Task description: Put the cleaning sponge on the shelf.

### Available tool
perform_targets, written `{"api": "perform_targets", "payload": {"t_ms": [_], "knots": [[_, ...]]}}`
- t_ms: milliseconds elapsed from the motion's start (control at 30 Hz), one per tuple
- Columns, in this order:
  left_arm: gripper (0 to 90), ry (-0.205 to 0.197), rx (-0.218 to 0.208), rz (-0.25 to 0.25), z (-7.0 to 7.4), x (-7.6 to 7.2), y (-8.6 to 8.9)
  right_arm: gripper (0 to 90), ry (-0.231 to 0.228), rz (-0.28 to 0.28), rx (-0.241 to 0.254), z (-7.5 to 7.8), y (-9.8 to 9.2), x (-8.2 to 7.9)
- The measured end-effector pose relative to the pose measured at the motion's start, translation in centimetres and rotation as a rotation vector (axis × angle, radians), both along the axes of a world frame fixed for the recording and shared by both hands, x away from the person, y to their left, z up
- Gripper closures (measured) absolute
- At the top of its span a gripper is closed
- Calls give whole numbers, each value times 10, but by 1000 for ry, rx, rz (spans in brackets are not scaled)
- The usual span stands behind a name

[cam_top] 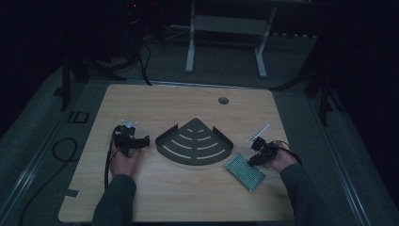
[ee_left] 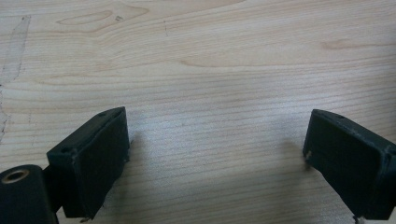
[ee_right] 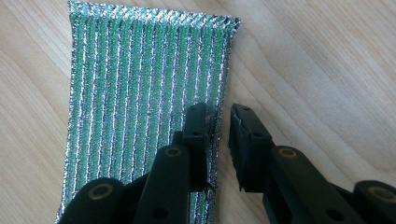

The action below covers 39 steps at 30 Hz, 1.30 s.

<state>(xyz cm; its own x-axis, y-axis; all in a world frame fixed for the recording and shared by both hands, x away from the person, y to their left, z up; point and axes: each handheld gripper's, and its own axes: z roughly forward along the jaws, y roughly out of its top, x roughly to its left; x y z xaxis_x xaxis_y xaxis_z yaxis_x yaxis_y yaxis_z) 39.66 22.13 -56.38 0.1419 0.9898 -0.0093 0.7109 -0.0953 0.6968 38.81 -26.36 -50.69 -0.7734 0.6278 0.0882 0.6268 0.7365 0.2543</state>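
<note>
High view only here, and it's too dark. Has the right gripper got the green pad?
Observer: Not clamped. In the right gripper view the right gripper straddles one long edge of the green scouring pad, one jaw over the pad, the other over wood, with a narrow gap between them.
Operator: Pad lifted?
Observer: No, it looks flat on the table.
Operator: Left one?
Observer: The left gripper stands wide open, with bare wood between its jaws.
</note>
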Motion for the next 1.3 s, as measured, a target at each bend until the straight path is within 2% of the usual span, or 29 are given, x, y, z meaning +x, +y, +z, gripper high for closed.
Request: {"api": "perform_targets", "payload": {"t_ms": [167,267,400,600,800,1133,1300], "knots": [[74,-1,0,0,0,0,0,828,63,-22,42,-4,-4,5],[73,-1,0,0,0,0,0,854,73,-25,40,-4,-3,6],[73,0,0,0,0,0,0,889,52,-4,-5,-1,3,4],[74,0,0,0,0,0,0,896,17,7,-61,4,9,2],[73,1,1,0,0,0,0,897,30,-4,-67,16,8,2],[73,1,1,1,0,0,0,898,18,-2,-43,40,7,5],[74,1,1,1,0,0,0,898,6,-5,-53,50,7,8]]}}
